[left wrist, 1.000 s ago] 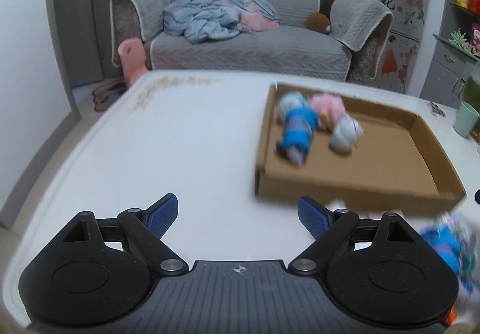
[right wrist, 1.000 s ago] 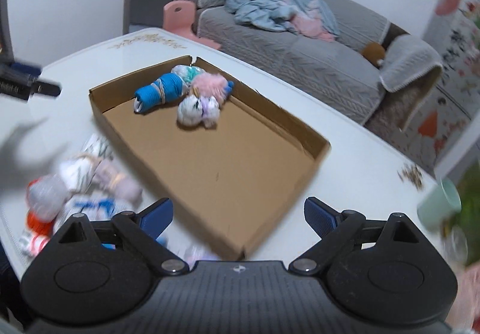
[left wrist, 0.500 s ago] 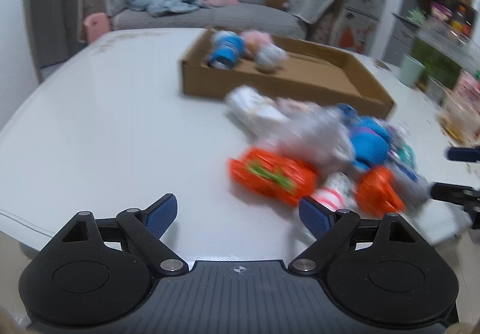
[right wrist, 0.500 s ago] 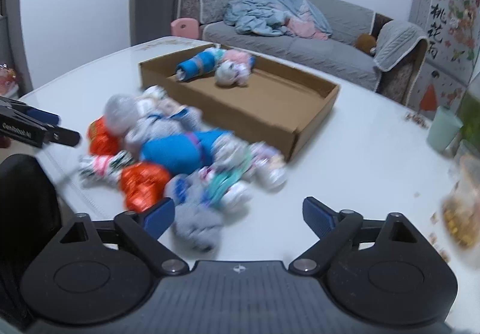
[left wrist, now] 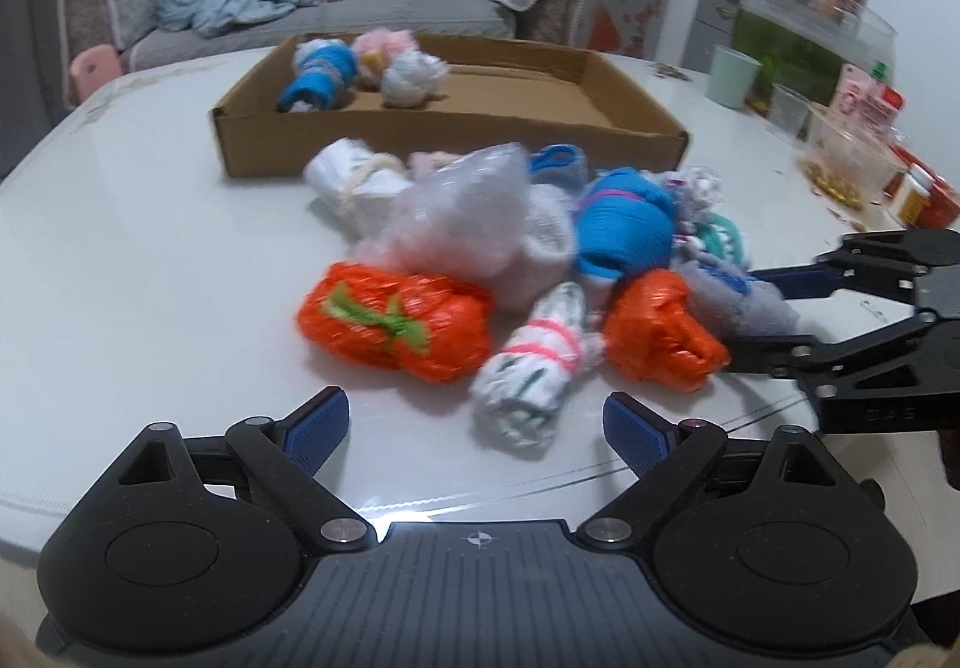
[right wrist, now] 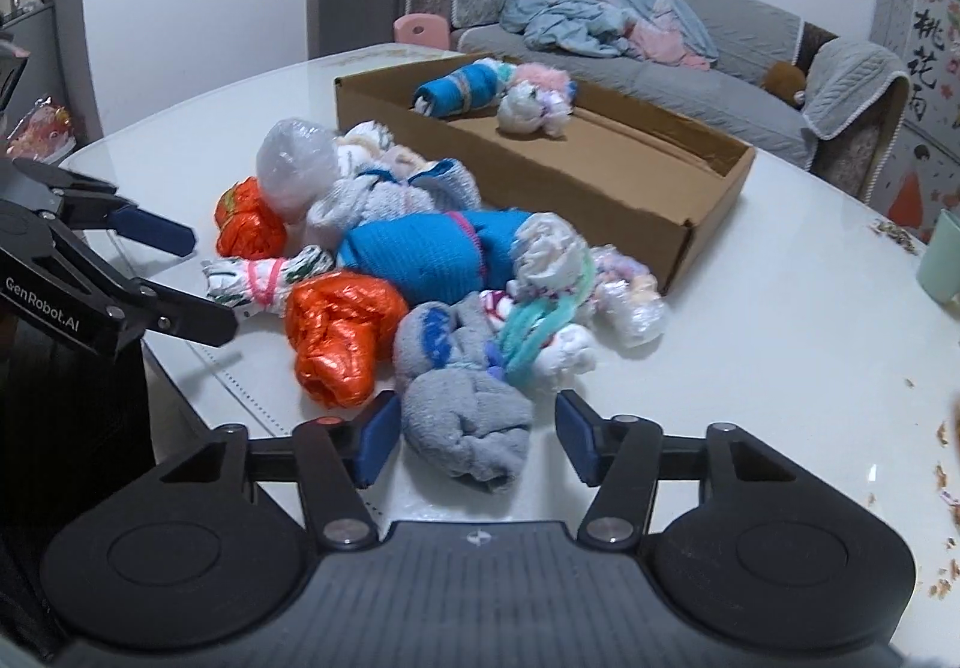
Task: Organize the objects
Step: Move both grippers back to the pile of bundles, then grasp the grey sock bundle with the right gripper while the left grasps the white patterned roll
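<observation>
1. Since the earlier frames both grippers have come down from over the box (left wrist: 456,128) to the heap of bundles near the table's (left wrist: 150,260) near edge, and the right gripper's (right wrist: 477,437) jaws have narrowed.
2. The right gripper's jaws are closing around a grey roll (right wrist: 465,416) at the near end of the heap. The left pad looks about touching it; a gap shows at the right pad.
3. The left gripper (left wrist: 477,425) is wide open and opening a little more. It holds nothing, and a white roll tied with pink (left wrist: 540,356) lies just beyond its tips.
4. The heap lies between the box and the table's near edge: two orange bags (left wrist: 393,323), a blue roll (left wrist: 624,230), a clear bag (left wrist: 462,212) and more white bundles, all touching.
5. Inside the box, a blue bundle (right wrist: 459,89), a pink one (right wrist: 543,77) and a white one (right wrist: 528,113) lie in its far corner. The rest of the box floor is bare cardboard.
6. A green cup (left wrist: 733,75) stands toward the table's right edge.
</observation>
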{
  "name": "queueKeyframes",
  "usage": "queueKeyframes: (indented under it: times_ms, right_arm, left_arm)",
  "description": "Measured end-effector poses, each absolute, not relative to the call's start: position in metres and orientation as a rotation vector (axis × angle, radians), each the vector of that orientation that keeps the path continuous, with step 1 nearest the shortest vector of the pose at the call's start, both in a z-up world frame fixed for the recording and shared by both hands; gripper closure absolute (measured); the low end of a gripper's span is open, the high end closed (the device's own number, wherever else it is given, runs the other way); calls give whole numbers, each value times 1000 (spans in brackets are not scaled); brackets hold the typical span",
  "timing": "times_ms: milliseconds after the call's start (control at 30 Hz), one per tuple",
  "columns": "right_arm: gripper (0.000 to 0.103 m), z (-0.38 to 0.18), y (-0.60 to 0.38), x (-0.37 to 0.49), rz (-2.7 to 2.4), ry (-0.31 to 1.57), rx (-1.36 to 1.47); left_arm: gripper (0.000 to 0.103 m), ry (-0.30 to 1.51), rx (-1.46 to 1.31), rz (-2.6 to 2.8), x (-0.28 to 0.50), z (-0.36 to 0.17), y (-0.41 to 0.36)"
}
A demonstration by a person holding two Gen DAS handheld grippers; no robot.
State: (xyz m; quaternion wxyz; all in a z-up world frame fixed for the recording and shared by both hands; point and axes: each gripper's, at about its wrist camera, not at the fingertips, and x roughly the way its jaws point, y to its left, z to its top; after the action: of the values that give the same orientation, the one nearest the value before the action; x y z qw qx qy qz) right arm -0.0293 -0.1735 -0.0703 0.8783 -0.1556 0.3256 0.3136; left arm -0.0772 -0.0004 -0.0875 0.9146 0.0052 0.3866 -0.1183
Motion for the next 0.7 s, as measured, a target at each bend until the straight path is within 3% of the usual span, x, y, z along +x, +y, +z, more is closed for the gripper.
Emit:
queueKeyframes:
  times_ms: [67,333,433,533,600,700]
  right_arm:
    - [63,-70,-176,-30,665,678,-307]
    - [64,-68,-194,-31,652,687,-282]
    - [64,-67,-200,-33,643,691,-267]
    - [64,-67,-203,-35,645,693,-256]
    - [65,-66,-204,-36,648,694,-254]
    - [65,-65,-206,-36,657,696,-246]
  left_arm:
    - [10,787,28,-264,-75,-88,-6]
    - [16,787,33,-334,-63,-90,-24]
    - [23,778,57,-343,-64,-91,-30]
    - [37,763,107,-315,-67,-92,-35]
    - [56,758,121,-310,-68,-90,-35]
    - [63,763,107,-315,-68,-89,-32]
